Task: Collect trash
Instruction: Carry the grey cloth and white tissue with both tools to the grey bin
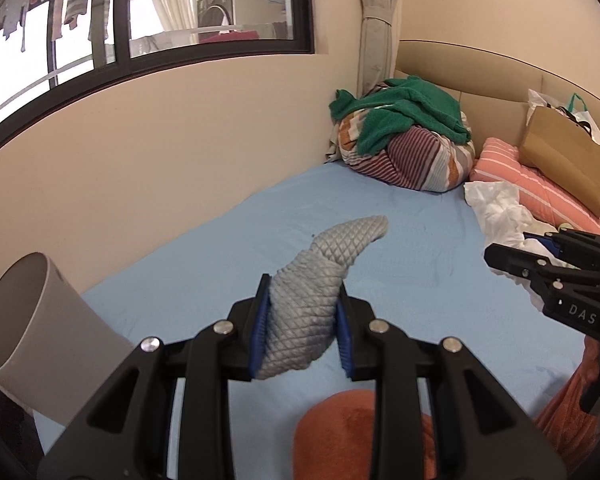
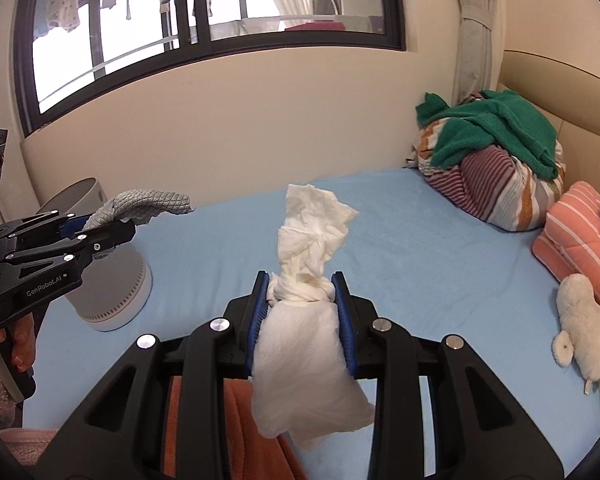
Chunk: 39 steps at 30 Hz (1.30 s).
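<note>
My left gripper point(image 1: 302, 320) is shut on a grey quilted cloth point(image 1: 324, 276), held above the blue bed sheet point(image 1: 220, 260). It also shows in the right wrist view point(image 2: 112, 228), with the grey cloth point(image 2: 152, 204) over the white bin point(image 2: 112, 292). The white bin point(image 1: 28, 332) stands at the left on the bed, tilted in view, mouth open. My right gripper point(image 2: 302, 300) is shut on a crumpled white tissue point(image 2: 308, 280), held above the sheet. It shows at the right edge of the left wrist view point(image 1: 540, 256).
A striped bundle with a green towel point(image 1: 412, 136) sits in the far corner. A pink striped pillow point(image 1: 532, 184), brown paper bag point(image 1: 564, 156) and white tissues point(image 1: 500, 208) lie at right. A plush toy point(image 2: 580, 320) and orange cloth point(image 1: 340, 436) lie near.
</note>
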Each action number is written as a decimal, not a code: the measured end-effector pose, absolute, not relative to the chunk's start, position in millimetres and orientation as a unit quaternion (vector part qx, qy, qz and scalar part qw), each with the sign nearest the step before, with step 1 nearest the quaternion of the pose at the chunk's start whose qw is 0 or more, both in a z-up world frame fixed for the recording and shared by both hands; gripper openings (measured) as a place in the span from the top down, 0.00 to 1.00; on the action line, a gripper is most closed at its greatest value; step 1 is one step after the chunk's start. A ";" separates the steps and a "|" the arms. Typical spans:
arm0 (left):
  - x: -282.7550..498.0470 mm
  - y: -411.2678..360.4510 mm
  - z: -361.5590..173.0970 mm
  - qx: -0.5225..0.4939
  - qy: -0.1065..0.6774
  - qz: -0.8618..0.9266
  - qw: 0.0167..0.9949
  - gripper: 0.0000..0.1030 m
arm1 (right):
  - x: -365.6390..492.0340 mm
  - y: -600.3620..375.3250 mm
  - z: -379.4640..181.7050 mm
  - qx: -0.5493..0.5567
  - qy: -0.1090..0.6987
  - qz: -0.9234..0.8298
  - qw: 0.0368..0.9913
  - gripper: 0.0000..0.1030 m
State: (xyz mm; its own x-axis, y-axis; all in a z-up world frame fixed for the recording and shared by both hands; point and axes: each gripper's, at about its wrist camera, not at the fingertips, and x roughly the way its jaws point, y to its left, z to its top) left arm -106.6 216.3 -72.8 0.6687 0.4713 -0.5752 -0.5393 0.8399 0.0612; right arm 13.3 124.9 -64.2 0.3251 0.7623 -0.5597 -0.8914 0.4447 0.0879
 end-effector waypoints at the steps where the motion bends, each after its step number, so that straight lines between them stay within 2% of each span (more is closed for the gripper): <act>1: -114.3 220.7 -70.8 -0.060 0.296 0.286 0.909 0.72 | 8.2 132.3 -61.9 -0.122 0.269 0.522 0.800 0.71; 24: -312.5 355.9 -13.2 -0.112 0.248 0.537 0.798 0.71 | -140.0 345.4 15.4 -0.187 0.195 0.738 0.618 0.71; 39: -333.6 423.9 -14.0 -0.147 0.251 0.584 0.758 0.69 | -197.7 473.7 25.3 -0.227 0.203 0.794 0.527 0.71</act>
State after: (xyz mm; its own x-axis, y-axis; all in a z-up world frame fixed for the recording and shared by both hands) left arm -333.6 423.9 -14.0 0.1910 0.8116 -0.5521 -0.9592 0.2736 0.0704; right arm -197.7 473.7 25.3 -0.3424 0.7441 -0.5737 -0.9280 -0.3633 0.0827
